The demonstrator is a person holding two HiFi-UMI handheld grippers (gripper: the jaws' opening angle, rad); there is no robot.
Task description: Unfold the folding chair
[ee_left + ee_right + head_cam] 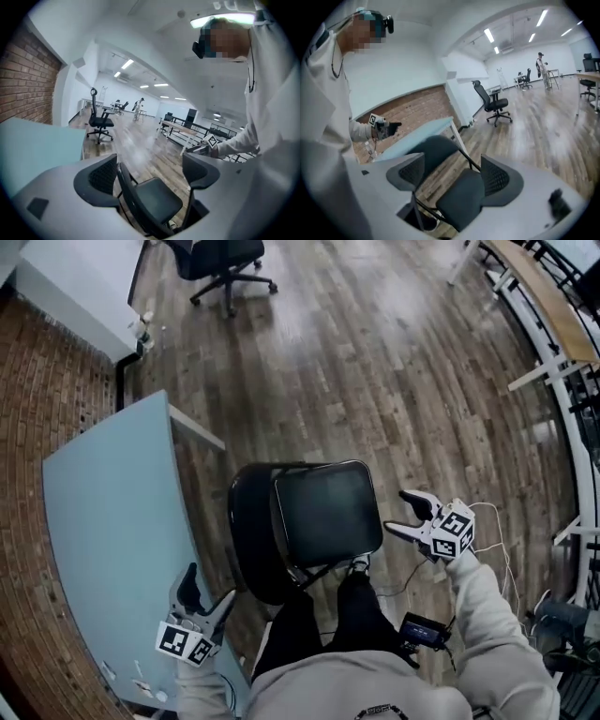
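the folding chair stands on the wooden floor right in front of the person, just beside the corner of the pale blue desk. its dark seat lies flat and its back rises on the desk side, so it looks opened out rather than folded. the left tongs hang over the desk edge, near the chair's back but apart from it. the right tongs hang just off the seat's far side, also not touching. both tongs are spread wide and grip nothing. in the left gripper view the chair shows through the gap between the jaws, but it sits well beyond them, and the same holds in the right gripper view. an office chair stands well apart at the top of the head view and plays no part. as a judgement, the unfolding itself seems finished and this is the letting-go stage. what remains is at most a check that the seat is fully down and the frame sits square on the floor. if it is not, one pair of tongs would need to steady the back while the other presses the seat's front edge down, taking care not to tip the light frame toward the desk.
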